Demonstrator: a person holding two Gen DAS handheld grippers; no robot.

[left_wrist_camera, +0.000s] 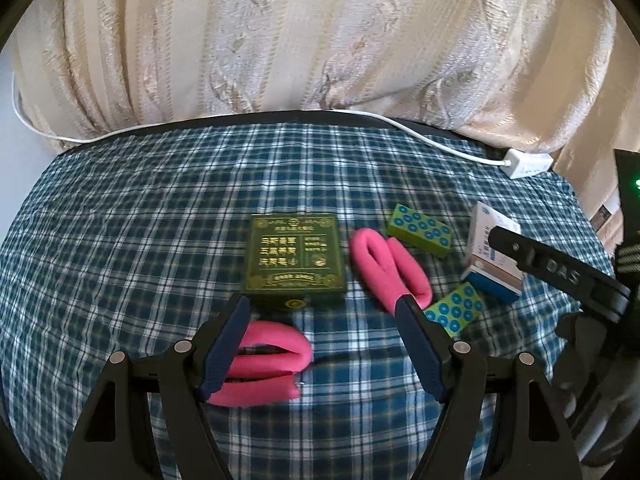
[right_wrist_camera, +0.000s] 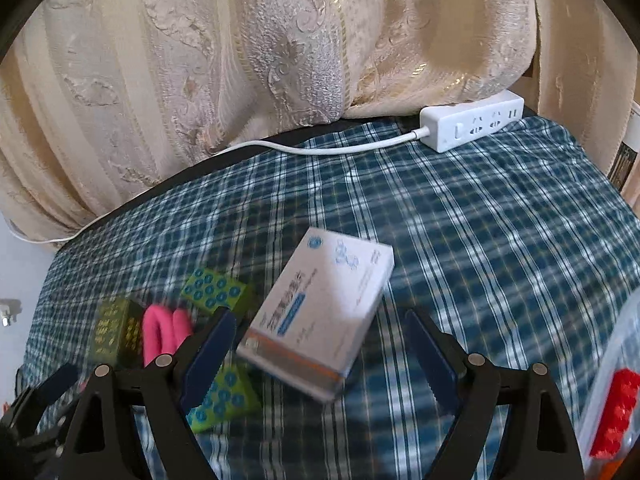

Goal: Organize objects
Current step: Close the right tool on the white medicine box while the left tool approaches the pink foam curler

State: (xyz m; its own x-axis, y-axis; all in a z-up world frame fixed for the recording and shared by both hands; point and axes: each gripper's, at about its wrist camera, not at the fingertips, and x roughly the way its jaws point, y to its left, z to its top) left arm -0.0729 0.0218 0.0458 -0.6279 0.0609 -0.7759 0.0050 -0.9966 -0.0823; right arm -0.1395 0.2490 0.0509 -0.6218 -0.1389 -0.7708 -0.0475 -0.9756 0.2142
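Note:
On the blue plaid cloth lie a dark green box, two folded pink foam pieces, two green dotted blocks and a white-and-blue medicine box. My left gripper is open, low over the cloth; the near pink piece lies beside its left finger. My right gripper is open around the medicine box, which lies tilted between its fingers, untouched. The right gripper's finger shows in the left wrist view.
A cream patterned curtain hangs behind the table. A white power strip and its cable lie along the far edge. A clear container with a red piece stands at the right edge.

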